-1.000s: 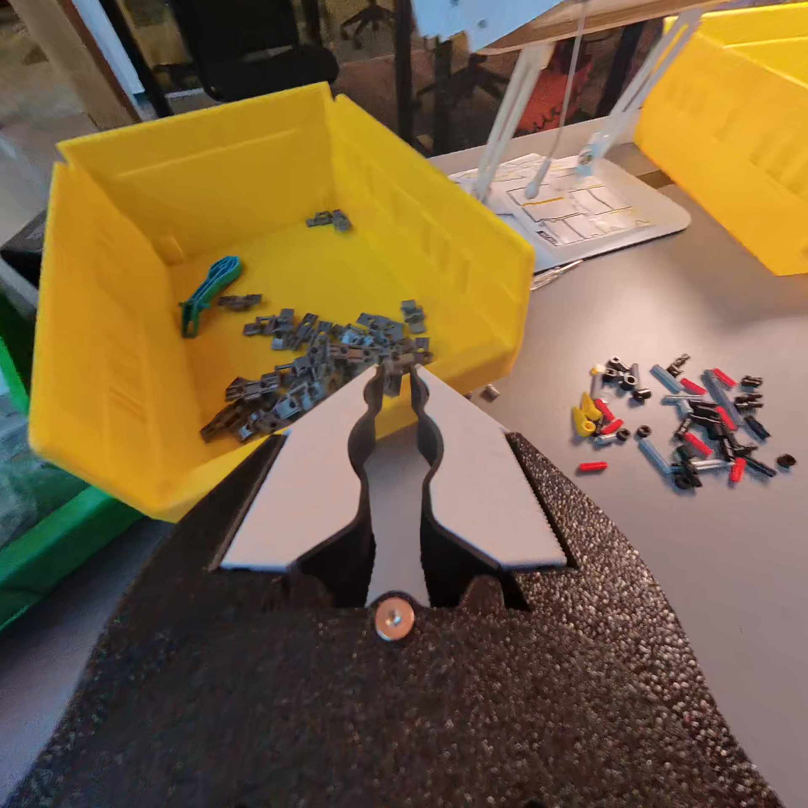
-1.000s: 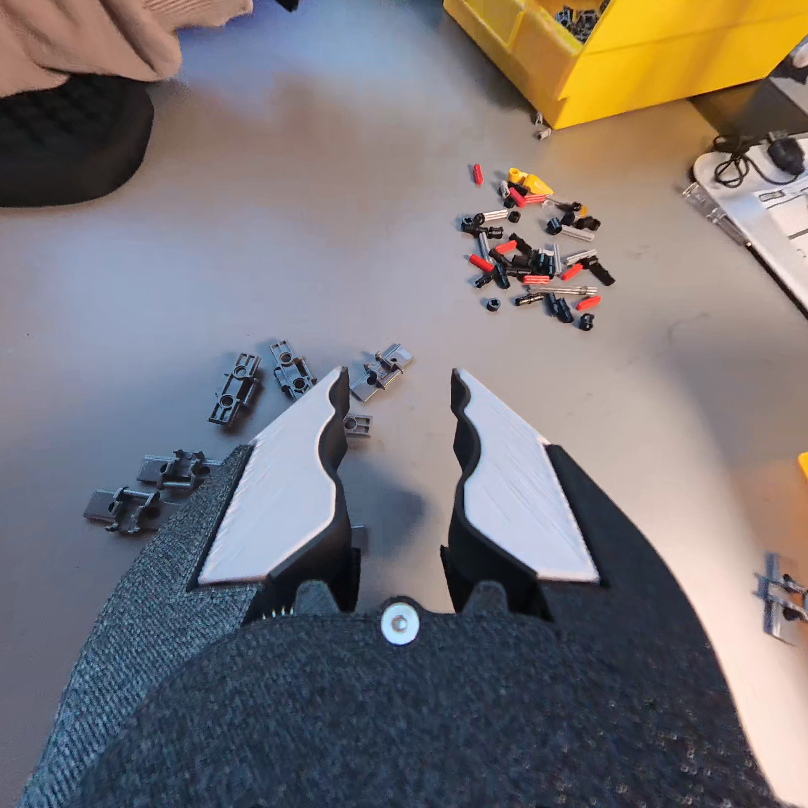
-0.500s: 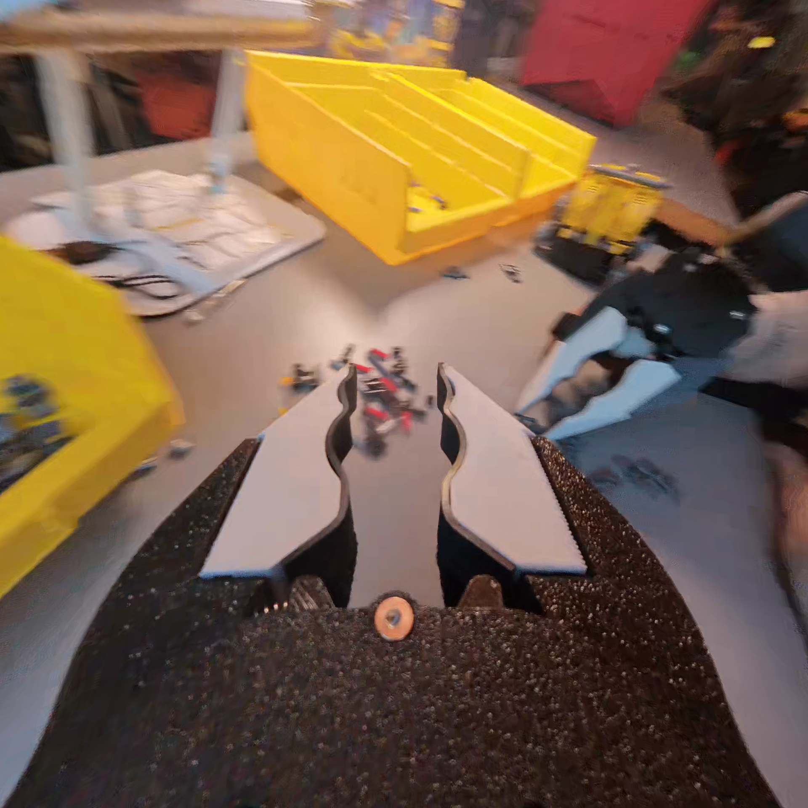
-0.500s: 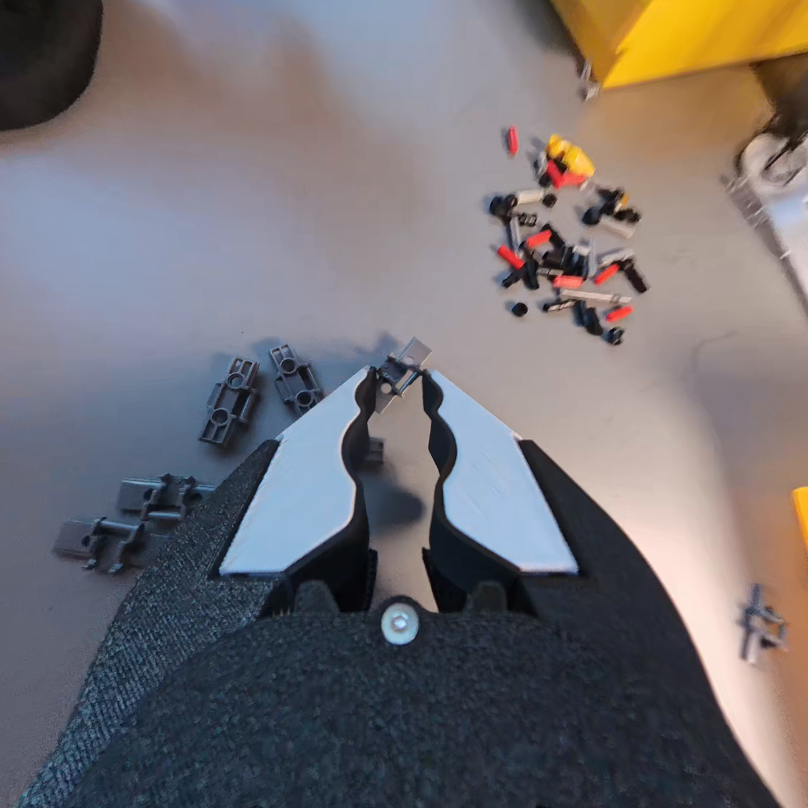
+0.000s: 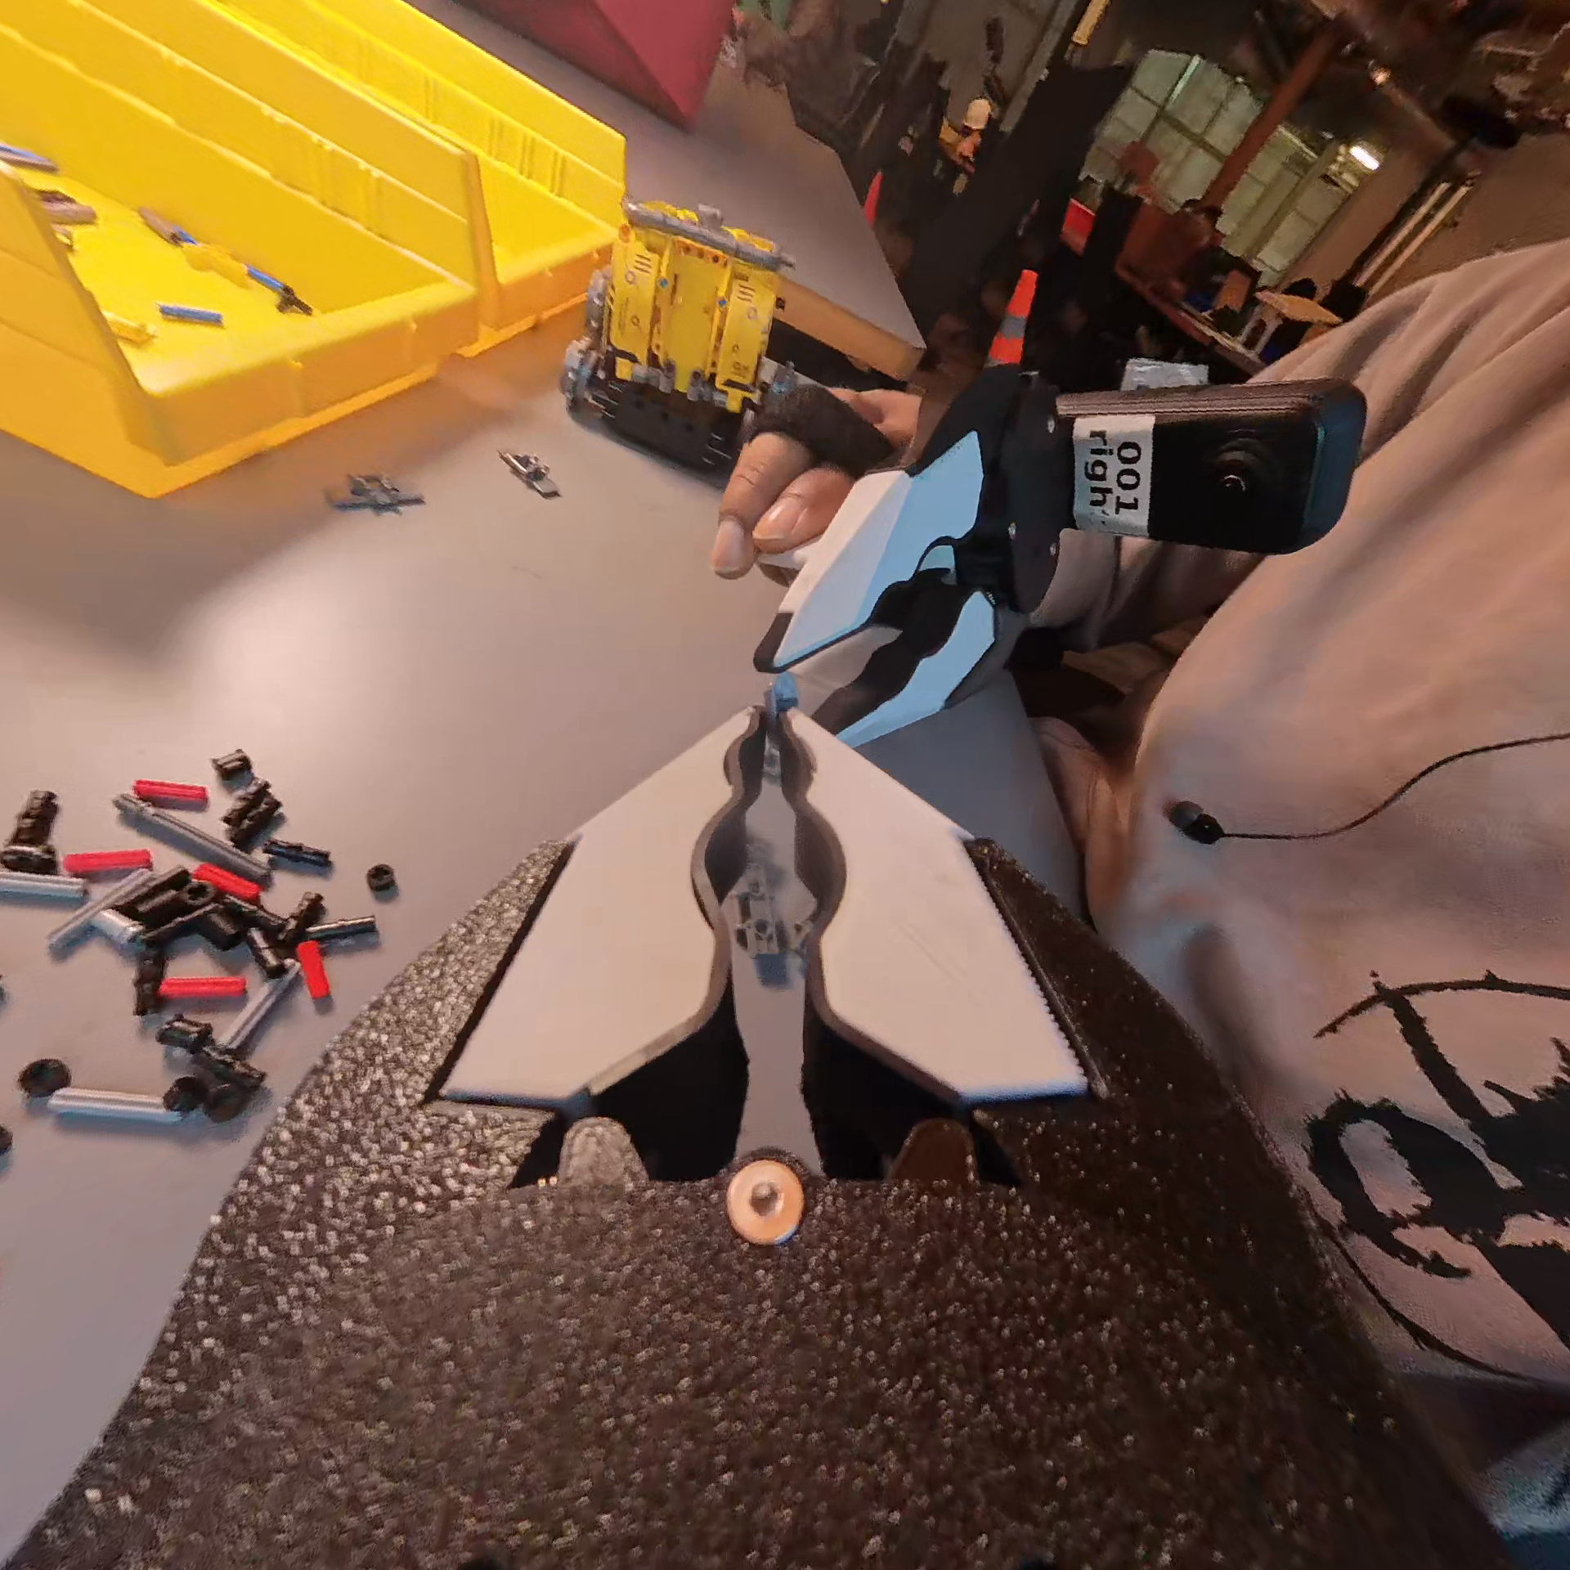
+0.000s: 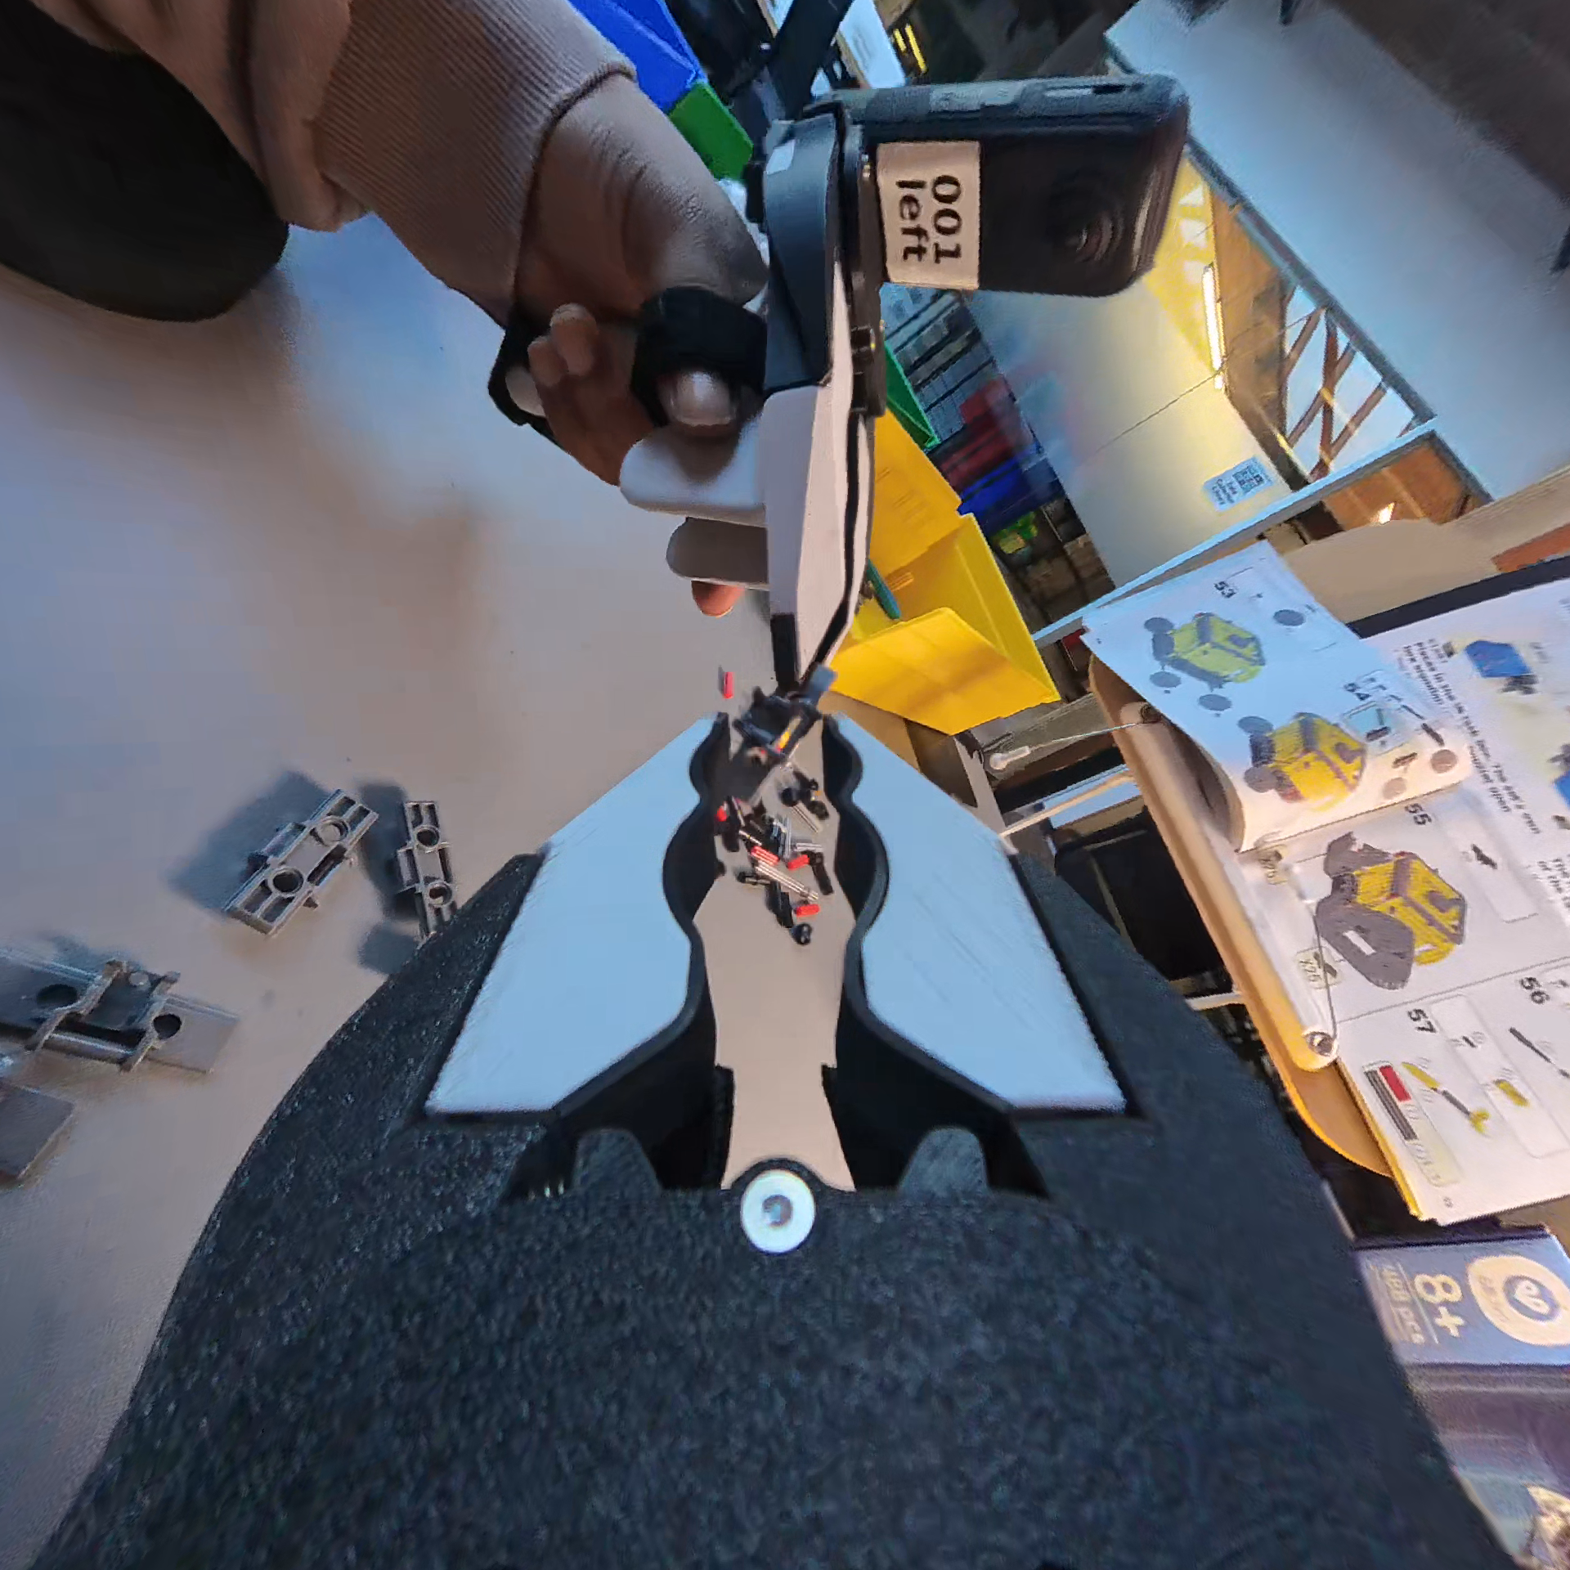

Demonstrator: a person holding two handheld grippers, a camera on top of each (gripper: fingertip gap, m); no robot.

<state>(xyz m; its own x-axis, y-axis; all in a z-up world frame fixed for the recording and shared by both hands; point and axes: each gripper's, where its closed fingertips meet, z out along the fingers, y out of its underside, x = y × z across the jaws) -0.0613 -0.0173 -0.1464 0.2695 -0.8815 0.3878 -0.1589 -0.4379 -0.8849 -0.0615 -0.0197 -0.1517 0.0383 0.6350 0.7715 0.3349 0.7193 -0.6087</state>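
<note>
1. Left gripper (image 5: 771,722) pinched almost together on a small grey part (image 5: 780,698) poking just past the tips; thin hold, likely to twist or pop out under any sideways push.
2. Just ahead, tip to tip: right gripper (image 6: 773,726) closed to a narrow gap on a dark grey link (image 6: 759,737); misaligned pressing could flick either piece away.
3. Below and left of the tips: loose pins (image 5: 195,917) on the table (image 5: 425,637); a dropped piece easily lost there.
4. Farther ahead-left: yellow bin (image 5: 255,365), well apart.
</note>
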